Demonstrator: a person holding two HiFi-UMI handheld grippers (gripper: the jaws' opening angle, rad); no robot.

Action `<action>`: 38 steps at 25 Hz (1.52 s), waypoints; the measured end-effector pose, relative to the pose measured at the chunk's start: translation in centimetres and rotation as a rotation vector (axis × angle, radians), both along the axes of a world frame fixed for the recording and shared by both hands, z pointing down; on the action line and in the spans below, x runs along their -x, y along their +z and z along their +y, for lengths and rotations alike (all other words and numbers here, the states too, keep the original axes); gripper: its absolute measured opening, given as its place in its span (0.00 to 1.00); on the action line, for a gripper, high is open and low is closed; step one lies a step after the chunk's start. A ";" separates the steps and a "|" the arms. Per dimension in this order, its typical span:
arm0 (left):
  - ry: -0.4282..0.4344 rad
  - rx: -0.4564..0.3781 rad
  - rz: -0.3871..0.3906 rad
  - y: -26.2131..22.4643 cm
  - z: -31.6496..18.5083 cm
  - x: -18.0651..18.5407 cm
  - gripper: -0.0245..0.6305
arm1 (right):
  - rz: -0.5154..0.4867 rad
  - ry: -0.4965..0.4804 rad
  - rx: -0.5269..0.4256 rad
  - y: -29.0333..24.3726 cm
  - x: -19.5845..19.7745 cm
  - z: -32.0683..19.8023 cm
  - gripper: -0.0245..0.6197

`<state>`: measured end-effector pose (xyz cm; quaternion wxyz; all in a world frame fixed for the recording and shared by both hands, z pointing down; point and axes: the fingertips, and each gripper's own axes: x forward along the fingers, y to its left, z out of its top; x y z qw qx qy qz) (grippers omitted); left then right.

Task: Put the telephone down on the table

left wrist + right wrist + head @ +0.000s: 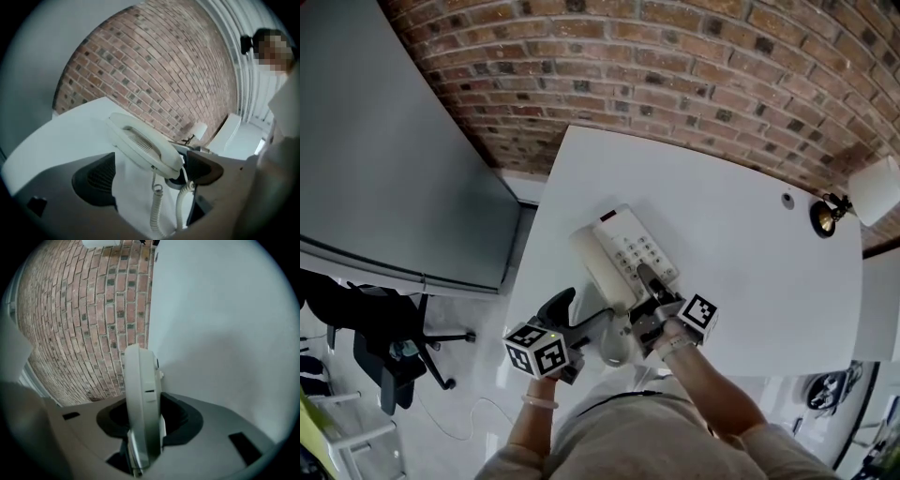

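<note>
The cream telephone (628, 248) lies near the front of the white table (741, 262), with its handset (598, 270) resting along its left side. My right gripper (654, 292) is shut on the near end of the phone base (140, 394), which shows edge-on between the dark pads. My left gripper (572, 317) hovers just left of the phone and is open. Its fingers (96, 178) stand apart on either side of the handset (140, 145) ahead, touching nothing. The coiled cord (157, 206) hangs down between them.
A brick wall (675, 84) runs behind the table. A white lamp (874, 190) and a dark round fitting (822, 217) sit at the table's back right corner. A grey panel (384, 169) and an office chair (384, 352) stand to the left.
</note>
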<state>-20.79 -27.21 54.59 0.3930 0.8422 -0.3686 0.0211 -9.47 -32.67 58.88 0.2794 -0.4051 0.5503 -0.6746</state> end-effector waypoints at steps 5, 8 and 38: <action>0.056 -0.037 -0.227 1.4 2.2 -1.2 0.76 | 0.018 -0.010 0.017 -0.1 0.0 0.0 0.28; 0.049 -0.042 -0.325 2.3 2.9 -1.4 0.76 | 0.017 -0.014 0.023 0.0 0.0 0.0 0.28; -0.287 0.112 -0.499 5.7 5.7 -5.5 0.18 | 0.099 -0.407 0.090 0.4 0.5 2.9 0.37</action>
